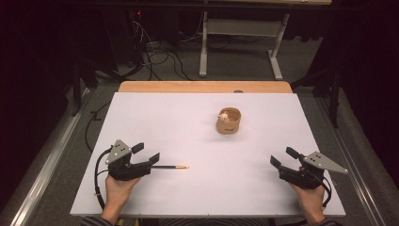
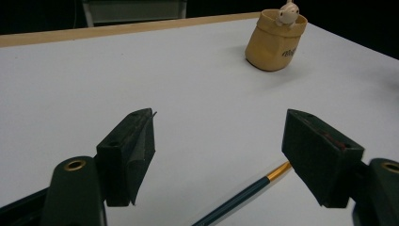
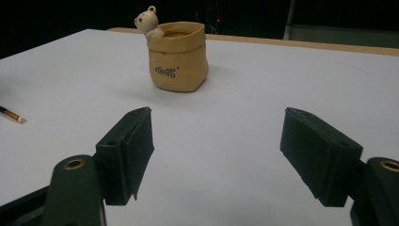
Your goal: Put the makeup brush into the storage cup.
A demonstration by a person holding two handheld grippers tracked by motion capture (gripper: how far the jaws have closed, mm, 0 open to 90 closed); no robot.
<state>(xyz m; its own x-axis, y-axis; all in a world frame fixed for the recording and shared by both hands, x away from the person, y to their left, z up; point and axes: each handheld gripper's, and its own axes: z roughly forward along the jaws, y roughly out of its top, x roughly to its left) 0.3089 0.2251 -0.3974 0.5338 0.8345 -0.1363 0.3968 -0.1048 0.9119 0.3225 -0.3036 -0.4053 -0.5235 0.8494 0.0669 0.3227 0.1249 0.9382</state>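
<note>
A dark pencil (image 1: 170, 166) with a gold ferrule lies on the white table (image 1: 188, 197) at the front left. My left gripper (image 1: 146, 152) is open just left of it. In the left gripper view the pencil (image 2: 244, 193) runs along the table between the jaws, close to the right one, and neither pad touches it. A tan sack-shaped pot (image 1: 228, 121) with a small bear on its rim stands upright right of the middle. My right gripper (image 1: 283, 157) is open at the front right, with nothing between its jaws, and faces the pot (image 3: 179, 59).
A wooden strip (image 1: 204, 86) borders the table's far edge. Beyond it are a desk frame (image 1: 203, 42) and cables on the floor. Bare white surface lies between the two grippers and around the pot.
</note>
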